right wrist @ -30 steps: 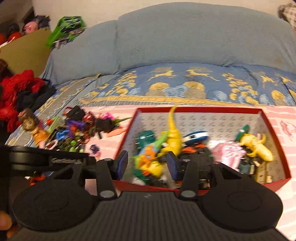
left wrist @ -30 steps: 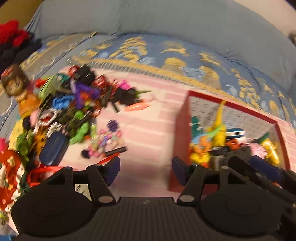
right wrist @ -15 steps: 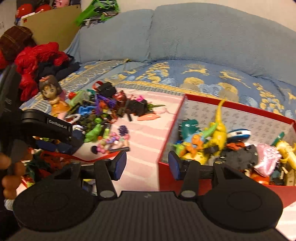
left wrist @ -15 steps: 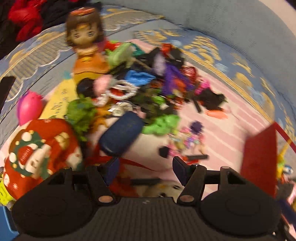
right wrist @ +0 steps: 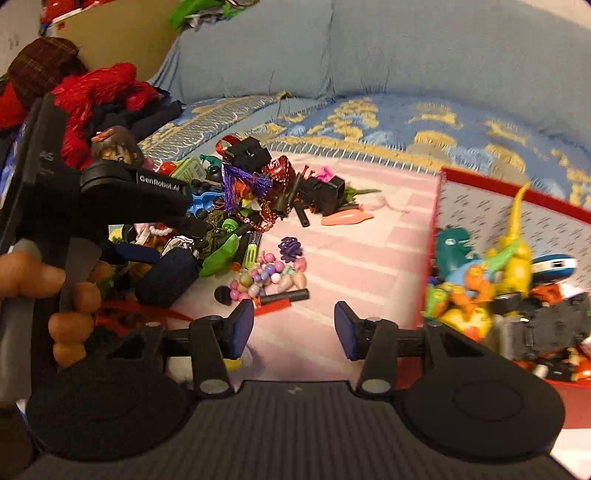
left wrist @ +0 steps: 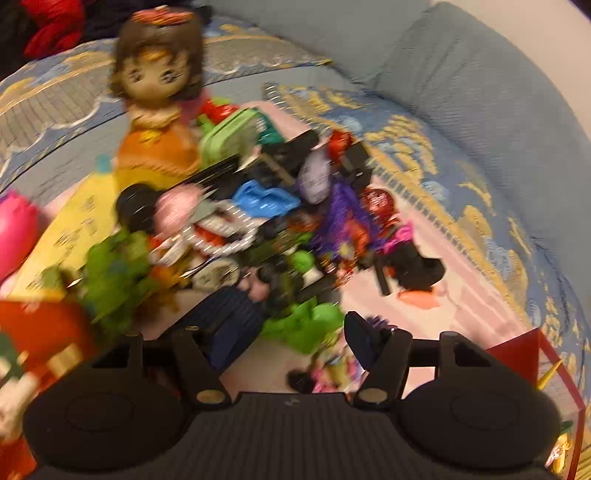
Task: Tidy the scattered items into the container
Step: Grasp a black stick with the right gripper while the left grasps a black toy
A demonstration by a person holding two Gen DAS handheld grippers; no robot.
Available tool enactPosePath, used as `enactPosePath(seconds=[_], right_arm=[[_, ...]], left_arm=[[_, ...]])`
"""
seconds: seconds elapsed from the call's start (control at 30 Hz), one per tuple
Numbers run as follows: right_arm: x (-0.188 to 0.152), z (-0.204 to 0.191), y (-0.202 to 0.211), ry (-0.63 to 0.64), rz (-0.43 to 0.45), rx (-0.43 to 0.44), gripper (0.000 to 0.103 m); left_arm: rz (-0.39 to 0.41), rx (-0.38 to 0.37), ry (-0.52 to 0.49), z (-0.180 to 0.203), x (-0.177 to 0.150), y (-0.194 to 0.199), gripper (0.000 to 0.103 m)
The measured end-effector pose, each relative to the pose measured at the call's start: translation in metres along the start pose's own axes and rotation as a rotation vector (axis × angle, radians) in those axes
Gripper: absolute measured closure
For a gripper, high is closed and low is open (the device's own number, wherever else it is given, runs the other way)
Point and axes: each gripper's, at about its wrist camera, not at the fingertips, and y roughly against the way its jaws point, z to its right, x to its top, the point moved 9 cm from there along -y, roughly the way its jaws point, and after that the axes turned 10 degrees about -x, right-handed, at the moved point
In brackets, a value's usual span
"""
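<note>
A heap of small toys [right wrist: 251,192] lies on the pink blanket, with a big-headed doll [left wrist: 159,110] at its far side. My left gripper [left wrist: 291,339] hangs open low over the heap's near edge. A dark blue case [left wrist: 225,317] lies by its left finger and a green toy [left wrist: 310,321] between the fingers, untouched. My right gripper [right wrist: 293,328] is over bare blanket near a bead string [right wrist: 269,277]; its jaws are closing on nothing. The red box [right wrist: 517,192] at the right holds a yellow dinosaur [right wrist: 517,236] and other toys.
A hand [right wrist: 70,288] holds the left gripper at the left of the right wrist view. Red clothes [right wrist: 103,88] and a cardboard box [right wrist: 118,29] lie behind the heap. A blue sofa cushion [right wrist: 443,48] backs the scene. A yellow booklet [left wrist: 77,225] and pink ball [left wrist: 14,229] lie at the left.
The left gripper swung left from the box to the toy heap and came down close to it. The right gripper shifted left from over the box to the blanket beside it.
</note>
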Motion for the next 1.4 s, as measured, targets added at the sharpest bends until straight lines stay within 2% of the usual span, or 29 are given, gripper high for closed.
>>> enactPosePath(seconds=[0.2,0.27,0.37,0.43,0.57,0.67,0.73,0.9,1.0,1.13,1.27,1.33,1.4], right_arm=[[0.006,-0.031,-0.031,0.047,-0.014,-0.030,0.066],[0.003,-0.035,-0.046,0.003,-0.055,-0.012,0.068],[0.000,-0.034,-0.066,-0.033,-0.072,-0.072,0.068],[-0.001,-0.032,-0.079,-0.095,-0.107,-0.067,0.068],[-0.006,-0.026,-0.102,-0.167,-0.165,-0.105,0.067],[-0.004,-0.028,-0.108,-0.162,-0.150,-0.107,0.067],[-0.004,-0.029,-0.109,-0.151,-0.143,-0.107,0.069],[-0.006,-0.019,-0.107,-0.152,-0.127,-0.078,0.082],[-0.006,-0.016,-0.106,-0.156,-0.121,-0.057,0.086],[-0.006,-0.014,-0.108,-0.149,-0.112,-0.040,0.088],[-0.006,-0.014,-0.106,-0.133,-0.114,-0.028,0.091],[-0.008,-0.014,-0.104,-0.123,-0.115,-0.020,0.093],[-0.012,-0.016,-0.100,-0.113,-0.115,-0.014,0.094]], left_arm=[[0.018,-0.046,-0.020,0.000,0.013,-0.014,0.037],[0.026,-0.052,-0.039,-0.001,0.022,-0.020,0.037],[0.024,-0.048,-0.086,0.000,0.033,-0.027,0.037],[0.021,-0.064,-0.110,0.001,0.038,-0.030,0.037],[0.011,-0.105,-0.099,-0.005,0.044,-0.035,0.037],[-0.002,-0.105,-0.119,-0.007,0.045,-0.039,0.037],[-0.009,-0.110,-0.164,0.000,0.043,-0.041,0.037],[-0.026,-0.082,-0.319,0.020,0.033,-0.052,0.037],[-0.070,-0.031,-0.413,0.026,0.022,-0.067,0.039],[-0.067,0.057,-0.557,0.028,0.013,-0.073,0.041],[-0.083,0.003,-0.534,0.022,0.015,-0.066,0.044],[-0.082,-0.040,-0.482,0.016,0.020,-0.060,0.049],[-0.072,-0.082,-0.428,0.012,0.025,-0.056,0.049]])
